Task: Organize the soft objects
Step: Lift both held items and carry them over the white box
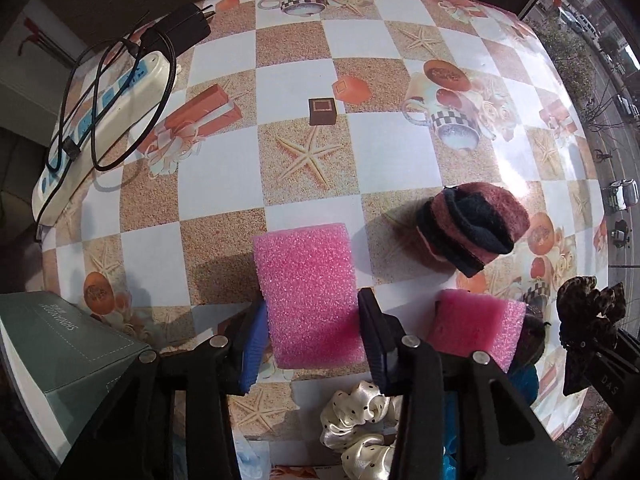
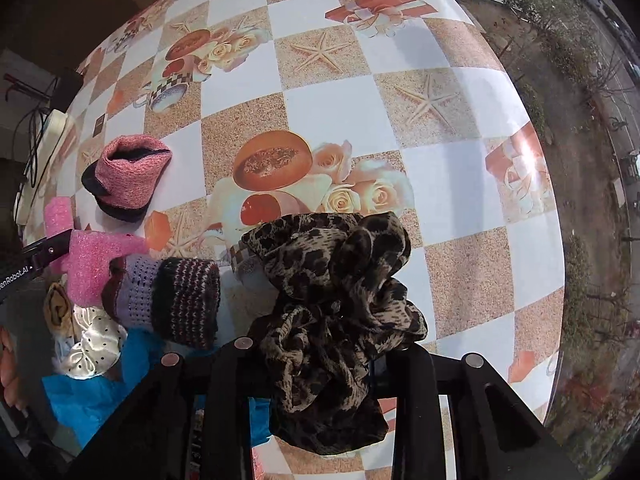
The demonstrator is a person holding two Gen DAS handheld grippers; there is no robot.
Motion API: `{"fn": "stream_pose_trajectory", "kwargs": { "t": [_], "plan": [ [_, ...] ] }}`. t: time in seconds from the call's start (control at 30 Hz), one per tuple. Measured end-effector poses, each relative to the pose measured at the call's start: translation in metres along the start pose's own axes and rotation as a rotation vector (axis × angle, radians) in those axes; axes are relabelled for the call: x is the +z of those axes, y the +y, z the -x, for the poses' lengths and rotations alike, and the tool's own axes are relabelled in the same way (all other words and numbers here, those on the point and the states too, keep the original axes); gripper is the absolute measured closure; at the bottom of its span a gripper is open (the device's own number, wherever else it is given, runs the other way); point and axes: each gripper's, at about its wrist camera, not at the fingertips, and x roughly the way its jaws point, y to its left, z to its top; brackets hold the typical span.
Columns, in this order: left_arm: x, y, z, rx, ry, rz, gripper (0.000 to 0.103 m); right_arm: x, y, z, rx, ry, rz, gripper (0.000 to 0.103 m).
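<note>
Right now both grippers are busy. The left gripper (image 1: 312, 340) has its two blue pads squeezed on the sides of a pink sponge (image 1: 310, 292), so it is holding it. The right gripper (image 2: 332, 368) is closed on a leopard scrunchie (image 2: 336, 312), which bunches up and hides the fingertips.

Both grippers point down at the table (image 1: 392, 152), which has a checked cloth with starfish and cups printed on it.

Not much looks sorted yet. A rolled pink and black sock (image 1: 472, 226) lies by itself in the middle of the table, well apart from the rest. A second pink sponge (image 1: 476, 326) sits just beside the one being held. Near the table's front edge there is a heap: a white dotted scrunchie (image 1: 356, 420), a striped knit sock (image 2: 168, 300) and something blue (image 2: 92, 396) under them, maybe a cloth or a bag, but it is hard to tell.

A grey-green box (image 1: 72, 352) stands at the left gripper's side. It may be where things go, but its inside cannot be seen.

So two soft things are picked up and need a place. The lone sock, the other sponge and the heap are still left to do.

A power strip (image 1: 100, 120) with black cords lies at the far left and is not part of the job.
</note>
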Motion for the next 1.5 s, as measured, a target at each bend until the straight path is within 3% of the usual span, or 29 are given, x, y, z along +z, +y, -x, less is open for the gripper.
{"fn": "stream_pose_trajectory", "kwargs": {
  "t": [0.3,0.57,0.73,0.93,1.07,1.3,1.5],
  "plan": [
    [-0.047,-0.016,0.098,0.025,-0.136,-0.082,0.056,-0.026,-0.008,0.063,0.077,-0.095,0.026,0.072],
    [-0.112,-0.017,0.158,0.005,-0.093,0.017,0.056,-0.057,0.008,0.099,0.162,-0.100,0.093,0.072],
    [-0.146,-0.001,0.175,0.000,-0.091,0.013,0.056,-0.091,0.041,0.134,0.169,-0.135,0.190,0.072],
    [-0.161,0.043,0.191,0.016,-0.136,-0.004,0.056,-0.127,0.097,0.142,0.235,-0.136,0.180,0.072],
    [-0.172,0.088,0.192,0.024,-0.152,0.024,0.056,-0.143,0.151,0.136,0.232,-0.112,0.266,0.072],
    [-0.199,0.166,0.181,0.036,-0.164,0.173,0.056,-0.146,0.227,0.143,0.205,-0.113,0.413,0.072],
    [-0.218,0.210,0.165,0.039,-0.165,0.300,0.056,-0.150,0.288,0.137,0.165,-0.088,0.586,0.072]
  ]
}}
